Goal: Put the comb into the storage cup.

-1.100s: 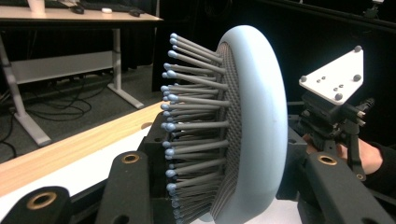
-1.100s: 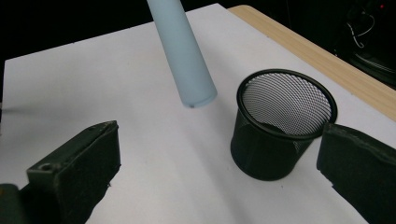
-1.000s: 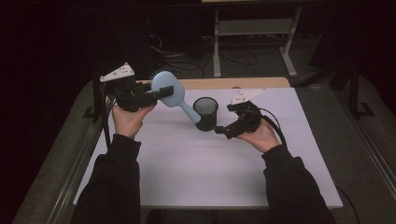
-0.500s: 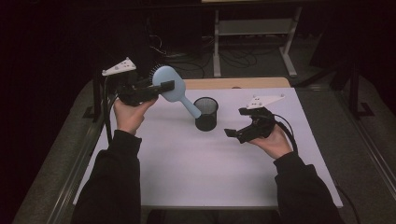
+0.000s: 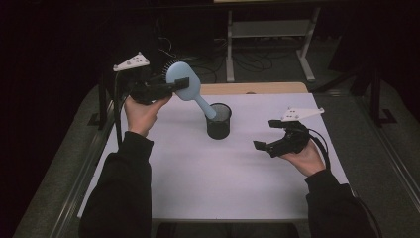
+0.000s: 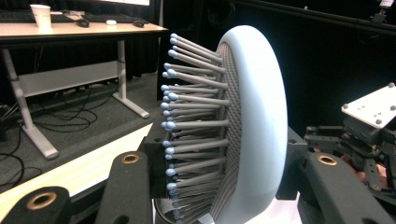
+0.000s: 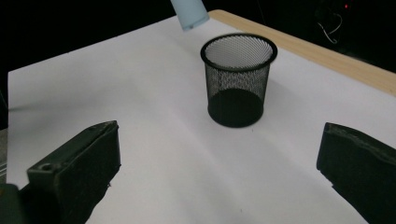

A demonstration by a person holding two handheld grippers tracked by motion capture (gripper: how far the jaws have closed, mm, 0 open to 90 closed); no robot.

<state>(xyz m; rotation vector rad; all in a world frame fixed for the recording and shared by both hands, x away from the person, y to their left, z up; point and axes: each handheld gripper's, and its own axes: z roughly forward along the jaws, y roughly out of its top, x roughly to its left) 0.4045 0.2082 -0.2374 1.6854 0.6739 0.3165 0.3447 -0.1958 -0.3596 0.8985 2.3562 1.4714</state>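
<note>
I have the pale blue hairbrush [image 5: 184, 85] clamped by its head in my left tongs [image 5: 157, 89], one pad [image 6: 154, 154] pressing in among the bristles [image 6: 187, 126] and the other behind the smooth back. The brush hangs in the air over the far left part of the table, tilted, with its handle [image 5: 204, 106] slanting down toward the black mesh cup [image 5: 219, 120]. In the right gripper view the handle tip [image 7: 189, 13] floats above and a little to the side of the cup's rim [image 7: 238, 38], not yet inside.

To do this well, I judge I should bring the tip over the middle of the opening first, then lower along the handle's own slant so it slides in without catching the rim. The cup looks light and stands free on the white table top [image 5: 198, 173], so a sideways knock could tip it. I should let go only once the handle rests inside and the head leans steady on the rim.

My right tongs [image 5: 267, 144] are spread wide and grip nothing, hovering near the cup on its right, ready to steady it if it shifts.

Counted: one hairbrush, one mesh cup, two tongs. Farther off in the left gripper view stands one desk [image 6: 70, 32] with one paper cup [image 6: 41, 14] on it.
</note>
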